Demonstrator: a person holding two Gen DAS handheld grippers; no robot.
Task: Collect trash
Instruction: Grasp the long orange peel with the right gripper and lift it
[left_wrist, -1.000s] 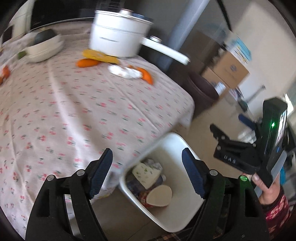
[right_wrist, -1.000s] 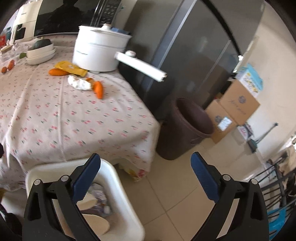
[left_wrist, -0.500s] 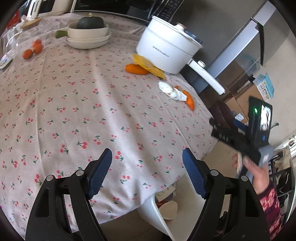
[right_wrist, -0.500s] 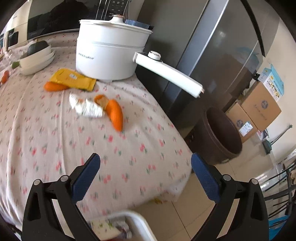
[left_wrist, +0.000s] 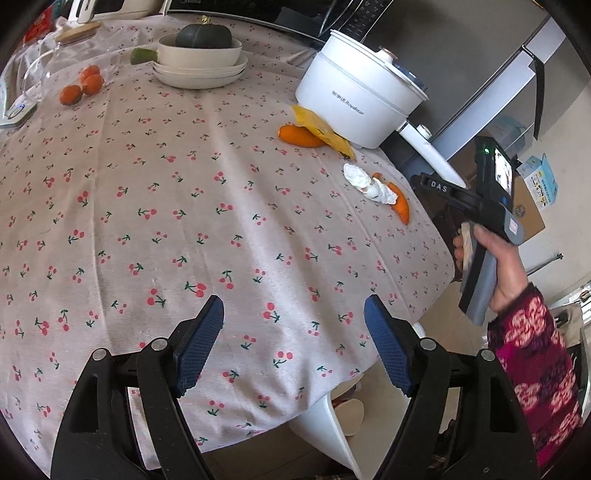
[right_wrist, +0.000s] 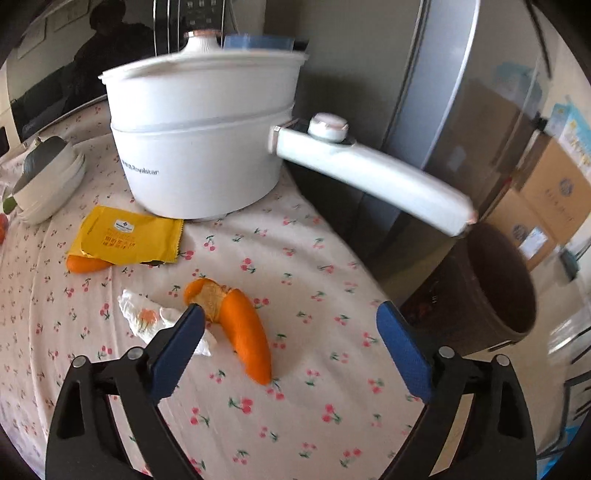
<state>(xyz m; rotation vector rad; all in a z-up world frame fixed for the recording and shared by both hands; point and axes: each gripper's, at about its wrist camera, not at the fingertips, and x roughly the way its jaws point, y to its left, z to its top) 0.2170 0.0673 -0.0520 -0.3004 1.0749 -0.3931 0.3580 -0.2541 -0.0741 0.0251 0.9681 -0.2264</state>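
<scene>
Both grippers hang over the cherry-print desk (left_wrist: 221, 229) with nothing between them: the left gripper (left_wrist: 293, 334) has its jaws wide, the right gripper (right_wrist: 290, 341) has jaws wide but just closing a little. Ahead of the white pot (right_wrist: 199, 147) lie an orange peel (right_wrist: 240, 325), a crumpled tissue (right_wrist: 147, 317) and a yellow wrapper (right_wrist: 129, 240).

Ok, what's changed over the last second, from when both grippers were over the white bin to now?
Both grippers swung away from the white plastic bin up over the cherry-print tablecloth. The right gripper went furthest, now close above the curved orange peel beside the crumpled white tissue, and its jaws have just been closing a little, holding nothing. The left gripper is open and empty. Peels, tissue, yellow wrapper and white pot stayed put.
</scene>
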